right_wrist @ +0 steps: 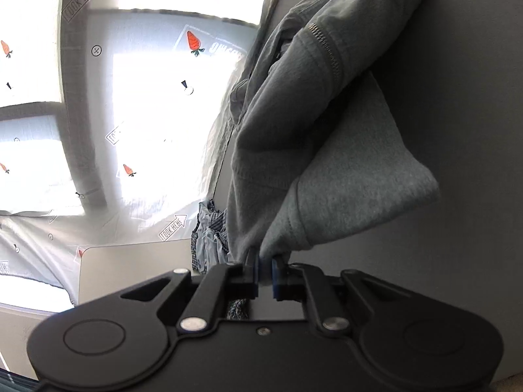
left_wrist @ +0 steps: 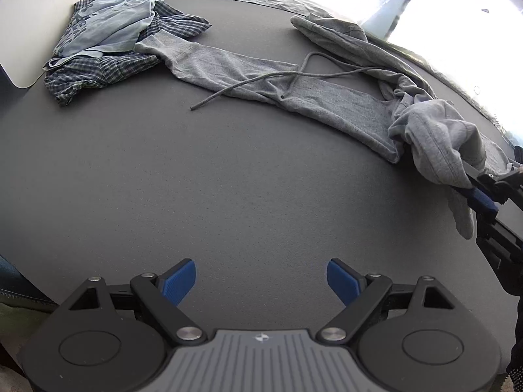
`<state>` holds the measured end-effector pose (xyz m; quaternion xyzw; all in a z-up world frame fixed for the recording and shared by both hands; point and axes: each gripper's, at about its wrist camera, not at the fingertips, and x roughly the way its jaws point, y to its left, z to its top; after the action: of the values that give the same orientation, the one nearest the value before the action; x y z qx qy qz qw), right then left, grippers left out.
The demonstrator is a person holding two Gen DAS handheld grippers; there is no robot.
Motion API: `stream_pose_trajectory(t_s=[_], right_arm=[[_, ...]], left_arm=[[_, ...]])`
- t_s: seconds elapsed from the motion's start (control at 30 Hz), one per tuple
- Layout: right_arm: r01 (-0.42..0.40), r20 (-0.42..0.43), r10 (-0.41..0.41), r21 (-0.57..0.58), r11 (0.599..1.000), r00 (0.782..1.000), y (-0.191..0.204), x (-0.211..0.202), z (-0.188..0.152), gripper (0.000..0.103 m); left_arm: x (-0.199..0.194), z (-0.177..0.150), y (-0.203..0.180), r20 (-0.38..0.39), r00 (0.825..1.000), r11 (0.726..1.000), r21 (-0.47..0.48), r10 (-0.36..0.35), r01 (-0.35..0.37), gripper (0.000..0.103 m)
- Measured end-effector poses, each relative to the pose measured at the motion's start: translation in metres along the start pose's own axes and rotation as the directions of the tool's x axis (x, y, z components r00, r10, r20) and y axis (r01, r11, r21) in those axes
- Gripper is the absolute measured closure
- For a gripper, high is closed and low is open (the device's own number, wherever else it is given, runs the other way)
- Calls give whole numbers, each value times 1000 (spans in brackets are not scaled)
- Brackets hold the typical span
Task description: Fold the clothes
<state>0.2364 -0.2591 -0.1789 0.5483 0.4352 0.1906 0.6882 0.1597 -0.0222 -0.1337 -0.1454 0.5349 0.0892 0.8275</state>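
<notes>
Blue pads of my left tool (left_wrist: 261,281) sit right under the lens, spread wide apart with nothing between them, only bare grey tabletop (left_wrist: 196,179) beneath. That tool touches no cloth at all.

Over on the right edge of the left view, my right tool (left_wrist: 480,197) is pinched onto the grey hoodie (left_wrist: 327,101), and a bunched fold of it hangs lifted off the tabletop from those pads. From the right wrist view it's plain: my right tool (right_wrist: 265,272) has its jaws nearly together, with a thin edge of the grey hoodie (right_wrist: 327,163) squeezed between the blue pads. Fabric rises away from the grip in heavy folds, and a stitched seam (right_wrist: 327,52) runs across the upper part.

Most of the hoodie lies stretched across the far half of the tabletop, one sleeve (left_wrist: 202,58) reaching left. Its drawstring (left_wrist: 248,85) trails loose over the body, and the cord's end rests on the bare surface.

At the far left corner sits a crumpled pile: a plaid shirt (left_wrist: 108,65) with a pale blue garment (left_wrist: 111,23) heaped on top. The sleeve's cuff touches that pile.

Beyond the tabletop, bright sheeting printed with small orange carrots (right_wrist: 193,42) fills the background.
</notes>
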Motion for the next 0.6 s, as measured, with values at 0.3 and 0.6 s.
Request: stream_pose_trajectory(t_s=[0.3, 0.6], right_arm=[[255, -108, -247, 64, 965, 963, -36, 36, -30, 78], [520, 244, -462, -313, 795, 853, -3, -3, 38, 59]], left_arm=[[4, -2, 38, -13, 1000, 999, -46, 15, -16, 15], [18, -5, -19, -23, 997, 994, 79, -71, 72, 15]])
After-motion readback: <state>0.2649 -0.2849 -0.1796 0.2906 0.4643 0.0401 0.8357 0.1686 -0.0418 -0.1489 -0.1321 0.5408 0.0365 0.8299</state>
